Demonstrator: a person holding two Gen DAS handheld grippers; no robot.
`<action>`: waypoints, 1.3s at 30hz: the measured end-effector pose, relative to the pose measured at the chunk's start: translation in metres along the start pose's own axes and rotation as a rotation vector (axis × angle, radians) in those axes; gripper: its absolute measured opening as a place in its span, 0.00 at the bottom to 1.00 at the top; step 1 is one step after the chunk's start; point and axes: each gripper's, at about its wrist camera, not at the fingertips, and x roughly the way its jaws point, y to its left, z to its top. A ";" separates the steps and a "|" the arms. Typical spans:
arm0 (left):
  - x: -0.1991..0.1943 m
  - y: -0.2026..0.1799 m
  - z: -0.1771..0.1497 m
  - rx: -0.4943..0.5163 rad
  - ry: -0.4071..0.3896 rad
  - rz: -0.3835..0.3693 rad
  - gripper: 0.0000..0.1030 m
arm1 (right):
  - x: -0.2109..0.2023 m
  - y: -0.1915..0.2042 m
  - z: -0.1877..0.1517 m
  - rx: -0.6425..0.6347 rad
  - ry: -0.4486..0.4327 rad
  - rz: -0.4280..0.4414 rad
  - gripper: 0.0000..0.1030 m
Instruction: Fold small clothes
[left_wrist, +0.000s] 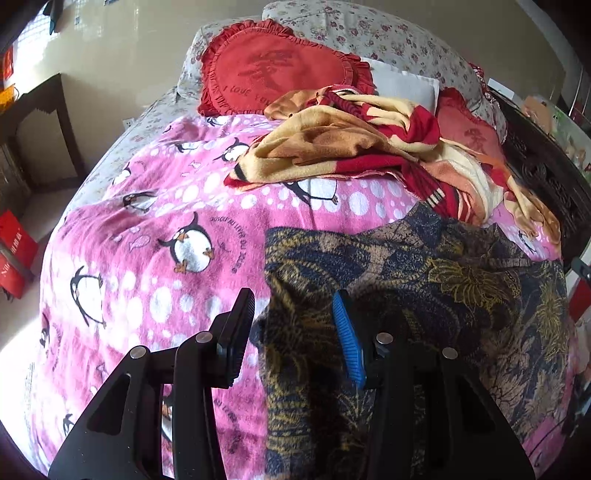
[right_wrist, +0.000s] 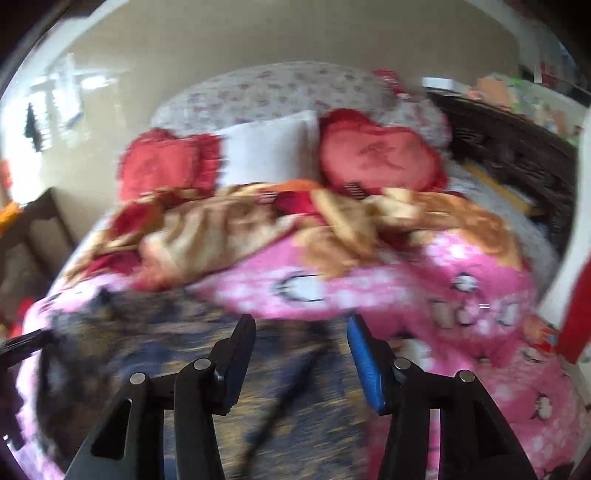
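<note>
Lying spread on the pink penguin blanket (left_wrist: 147, 229), the dark garment with the gold leaf pattern (left_wrist: 424, 280) is found at the near side of the bed, its left edge running straight toward the camera. The left gripper (left_wrist: 293, 332) is held just above that edge with its fingers parted and nothing between them; the placement suggests the edge is to be taken for a fold. The right gripper (right_wrist: 301, 350) is likewise held with fingers apart and empty, over the garment's right edge (right_wrist: 207, 354), where dark cloth gives way to pink.

The pairing of one gripper at each side is judged to suit lifting the garment evenly. No fold appears to have been made yet.

In the left view the pattern and outline of the garment are shown sharply, with the crumpled red-and-tan blanket (left_wrist: 354, 147) beyond it. The right view is blurred, so cloth detail is lost, but both red heart cushions (right_wrist: 376, 155) and the white pillow (right_wrist: 269, 151) are shown at the far end.
</note>
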 end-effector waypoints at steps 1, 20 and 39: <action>-0.001 0.001 -0.002 -0.010 0.002 -0.001 0.43 | 0.000 0.020 -0.002 -0.029 0.019 0.074 0.48; -0.018 0.008 -0.046 -0.014 0.041 0.027 0.43 | 0.097 0.173 -0.026 -0.215 0.181 0.203 0.41; -0.030 0.008 -0.070 -0.051 0.087 0.002 0.48 | 0.083 0.218 -0.052 -0.278 0.193 0.265 0.47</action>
